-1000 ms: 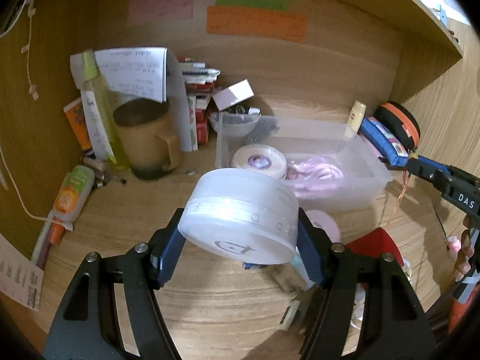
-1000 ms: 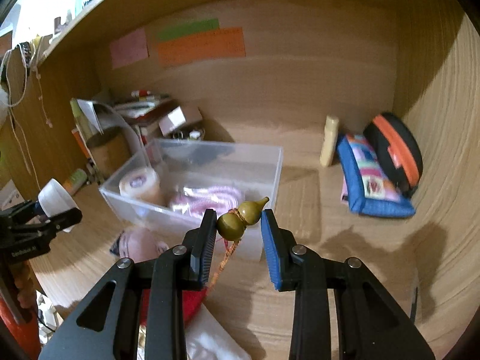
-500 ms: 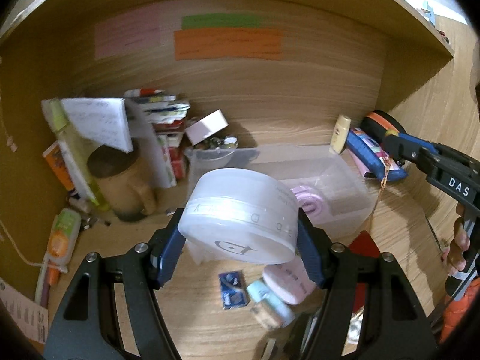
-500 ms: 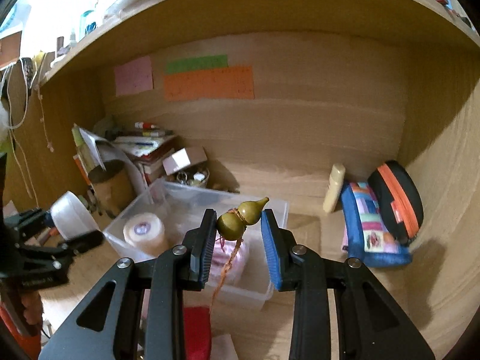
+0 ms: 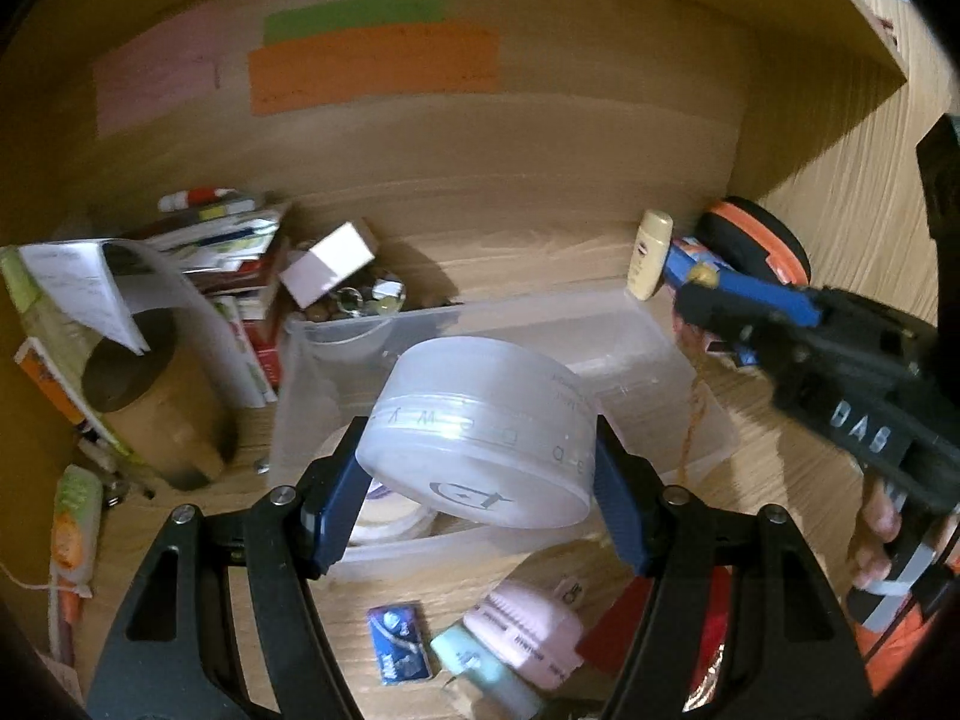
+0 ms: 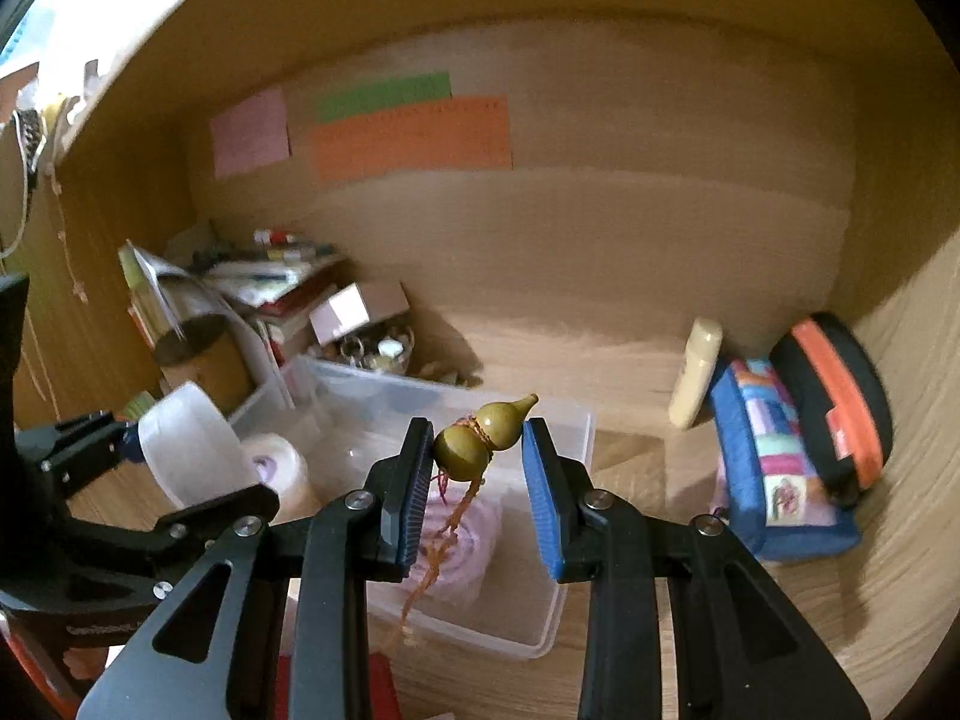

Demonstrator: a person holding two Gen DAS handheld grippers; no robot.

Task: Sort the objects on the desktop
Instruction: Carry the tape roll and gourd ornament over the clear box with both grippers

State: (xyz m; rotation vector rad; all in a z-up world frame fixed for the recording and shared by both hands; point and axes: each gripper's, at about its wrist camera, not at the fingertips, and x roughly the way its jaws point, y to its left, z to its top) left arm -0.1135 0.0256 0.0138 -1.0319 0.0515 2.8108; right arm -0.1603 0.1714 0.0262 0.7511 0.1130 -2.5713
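Observation:
My left gripper (image 5: 477,495) is shut on a round white plastic jar (image 5: 480,429) and holds it above the near part of the clear plastic bin (image 5: 660,360). My right gripper (image 6: 480,459) is shut on a small olive gourd charm (image 6: 483,435) with an orange tassel (image 6: 441,546), held over the bin (image 6: 564,450). In the bin lie a tape roll (image 6: 276,462) and a pink coiled thing (image 6: 465,534). The right gripper also shows in the left wrist view (image 5: 696,288), and the left gripper with the jar shows in the right wrist view (image 6: 180,444).
A brown mug (image 5: 150,414), papers and books (image 5: 234,264) stand at back left. A cream bottle (image 5: 648,261), blue pouch (image 6: 774,468) and black-orange case (image 6: 840,396) are at back right. A pink case (image 5: 528,630), blue packet (image 5: 399,642) and red item (image 5: 618,630) lie in front of the bin.
Both grippers have risen and moved forward over the bin, each still holding its object. The bin now sits directly under the jar and the gourd charm.

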